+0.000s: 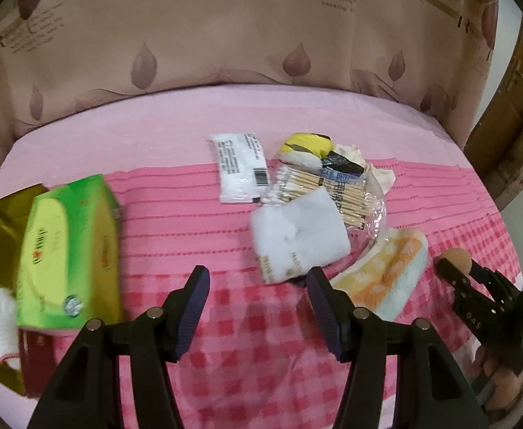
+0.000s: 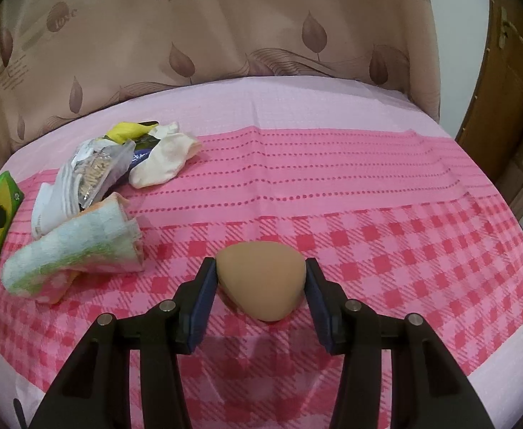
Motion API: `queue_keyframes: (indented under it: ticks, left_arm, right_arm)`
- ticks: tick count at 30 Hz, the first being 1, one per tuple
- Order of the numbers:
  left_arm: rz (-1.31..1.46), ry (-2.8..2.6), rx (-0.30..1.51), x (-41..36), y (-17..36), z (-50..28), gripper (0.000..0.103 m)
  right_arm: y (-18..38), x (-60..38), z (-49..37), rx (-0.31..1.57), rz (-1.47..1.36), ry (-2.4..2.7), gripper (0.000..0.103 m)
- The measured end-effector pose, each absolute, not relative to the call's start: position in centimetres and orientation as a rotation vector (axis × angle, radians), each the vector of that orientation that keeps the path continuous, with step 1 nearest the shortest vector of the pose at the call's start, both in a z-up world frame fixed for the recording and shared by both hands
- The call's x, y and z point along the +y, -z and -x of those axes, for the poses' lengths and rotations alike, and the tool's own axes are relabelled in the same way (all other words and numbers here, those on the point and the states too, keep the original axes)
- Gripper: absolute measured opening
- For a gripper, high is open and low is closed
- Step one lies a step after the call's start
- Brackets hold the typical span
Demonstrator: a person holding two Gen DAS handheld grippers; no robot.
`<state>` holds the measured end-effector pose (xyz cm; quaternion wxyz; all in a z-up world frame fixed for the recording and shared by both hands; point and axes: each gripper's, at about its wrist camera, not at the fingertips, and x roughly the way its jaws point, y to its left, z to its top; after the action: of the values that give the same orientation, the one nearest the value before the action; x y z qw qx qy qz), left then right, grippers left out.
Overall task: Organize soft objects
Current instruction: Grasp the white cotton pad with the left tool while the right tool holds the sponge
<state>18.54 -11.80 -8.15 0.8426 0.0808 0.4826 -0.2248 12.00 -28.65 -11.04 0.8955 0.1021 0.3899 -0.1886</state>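
Over the pink checked bed (image 2: 368, 186), the right gripper (image 2: 261, 286) pinches a tan sponge (image 2: 261, 280) between its jaws; the left gripper (image 1: 257, 307) hangs wide and empty near a folded white sock (image 1: 300, 239).

We are in a home, likely a bedroom: a leaf-printed curtain (image 2: 225, 35) hangs behind a surface spread with a pink checked cloth (image 2: 386, 250), a wooden door (image 2: 504, 107) stands at the right, and household socks (image 2: 164, 161) lie about.
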Motion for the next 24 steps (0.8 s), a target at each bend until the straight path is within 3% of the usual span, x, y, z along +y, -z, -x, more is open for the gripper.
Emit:
queue_keyframes:
  ticks: [13,14,15,16,19,24]
  left_arm:
    - [-0.159,0.508,1.064,-15.2,12.2,-21.7,0.058]
    - [-0.151,0.519,1.063,-15.2,12.2,-21.7,0.055]
    - [-0.139,0.540,1.063,-15.2,12.3,-21.6,0.038]
    - [-0.123,0.565,1.066,-15.2,12.5,-21.6,0.034]
    - [-0.140,0.564,1.047,-15.5,12.4,-21.2,0.024]
    - [-0.145,0.563,1.039,-15.1,11.8,-20.7,0.017]
  right_arm:
    - [11.7,-28.6,-12.6,0.820,-0.230,0.382,0.045]
    - [11.8,-28.6,-12.7,0.823,-0.234,0.379,0.045]
    - [11.9,-28.7,-12.8,0.824,-0.238,0.377,0.045]
    - [11.9,-28.7,-12.8,0.825,-0.241,0.376,0.045]
    - [11.9,-28.7,-13.0,0.826,-0.240,0.377,0.045]
    - [12.0,-28.5,-13.1,0.828,-0.237,0.381,0.045]
